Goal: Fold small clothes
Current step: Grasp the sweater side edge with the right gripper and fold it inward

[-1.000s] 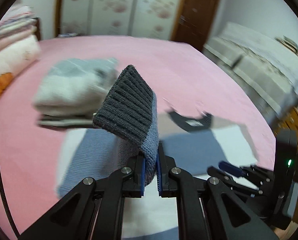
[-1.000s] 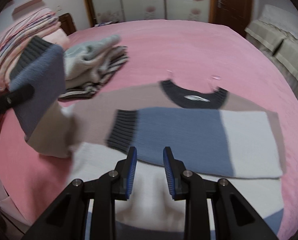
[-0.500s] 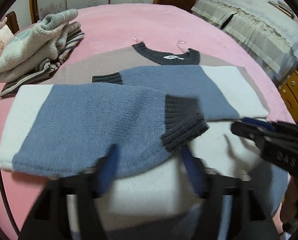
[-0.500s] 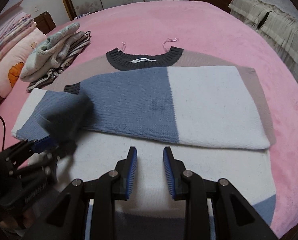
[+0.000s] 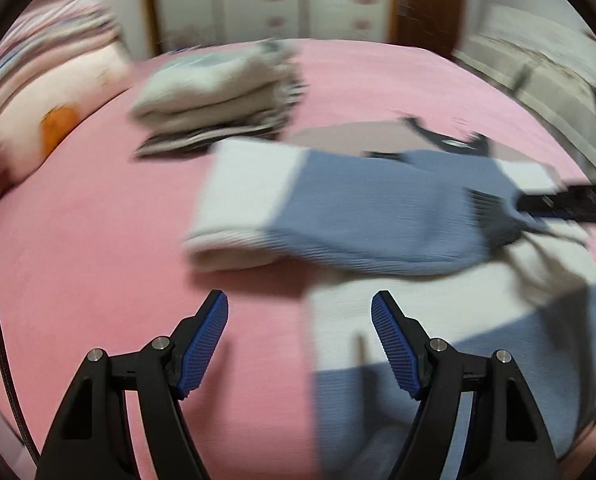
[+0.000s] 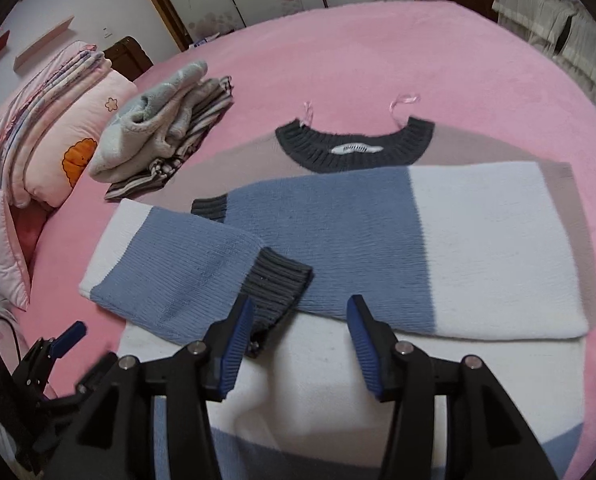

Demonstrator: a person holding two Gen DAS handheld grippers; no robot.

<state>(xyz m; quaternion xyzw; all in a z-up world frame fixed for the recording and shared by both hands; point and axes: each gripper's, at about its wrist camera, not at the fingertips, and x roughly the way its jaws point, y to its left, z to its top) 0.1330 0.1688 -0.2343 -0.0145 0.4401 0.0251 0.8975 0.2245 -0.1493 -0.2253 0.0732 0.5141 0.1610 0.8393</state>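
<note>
A small knitted sweater [image 6: 490,236] in blue, white and beige lies flat on the pink bed, dark collar [image 6: 354,148] at the far side. Both sleeves are folded across its body. The left sleeve [image 6: 178,276] lies with its dark cuff [image 6: 276,284] just ahead of my right gripper [image 6: 300,322], which is open and empty. My left gripper [image 5: 300,318] is open and empty over the pink bedcover, beside the sweater's left edge [image 5: 234,216]. The left wrist view is blurred.
A pile of folded clothes [image 6: 166,128] sits on the bed [image 6: 378,48] at the far left of the sweater. Pillows and folded quilts [image 6: 58,136] are stacked at the left edge. A wardrobe and door stand behind the bed.
My left gripper laid the left sleeve across the sweater, let go, opened wide and drew back to the left. My right gripper opened wider near the cuff.
</note>
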